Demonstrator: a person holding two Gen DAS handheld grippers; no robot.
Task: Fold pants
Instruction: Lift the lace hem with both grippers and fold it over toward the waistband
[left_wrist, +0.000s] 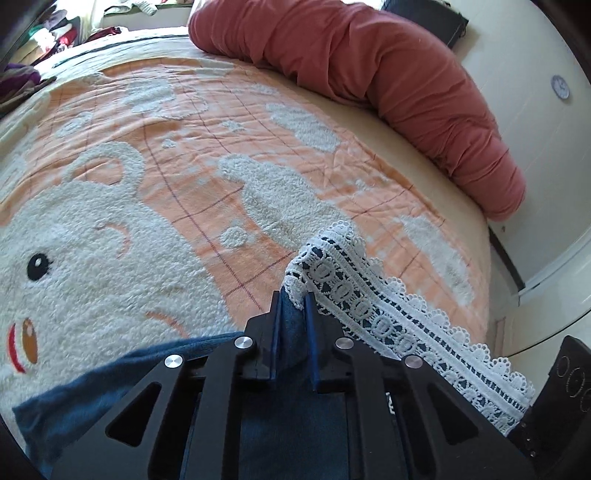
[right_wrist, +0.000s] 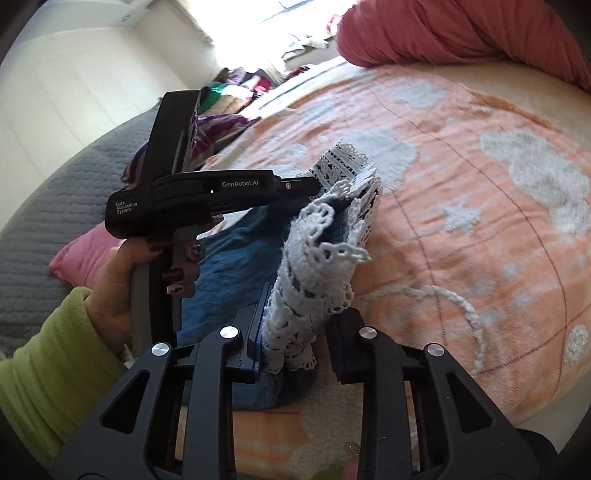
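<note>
Blue denim pants (left_wrist: 92, 387) with a white lace hem (left_wrist: 369, 295) lie on an orange blanket with a white bear pattern (left_wrist: 166, 155). My left gripper (left_wrist: 293, 302) is shut on a fold of denim right at the lace edge. In the right wrist view the same left gripper (right_wrist: 314, 184) pinches the lace hem (right_wrist: 328, 236) above the bed, held by a hand (right_wrist: 122, 280) in a green sleeve. My right gripper (right_wrist: 299, 325) is shut on a bunched stretch of lace lower on the hem, with denim (right_wrist: 229, 266) hanging to its left.
A rolled red duvet (left_wrist: 406, 81) lies along the bed's far side by a white wall with a clock (left_wrist: 560, 86). A grey quilt (right_wrist: 55, 206), a pink pillow (right_wrist: 81, 254) and a pile of clothes (right_wrist: 236, 92) are to the left.
</note>
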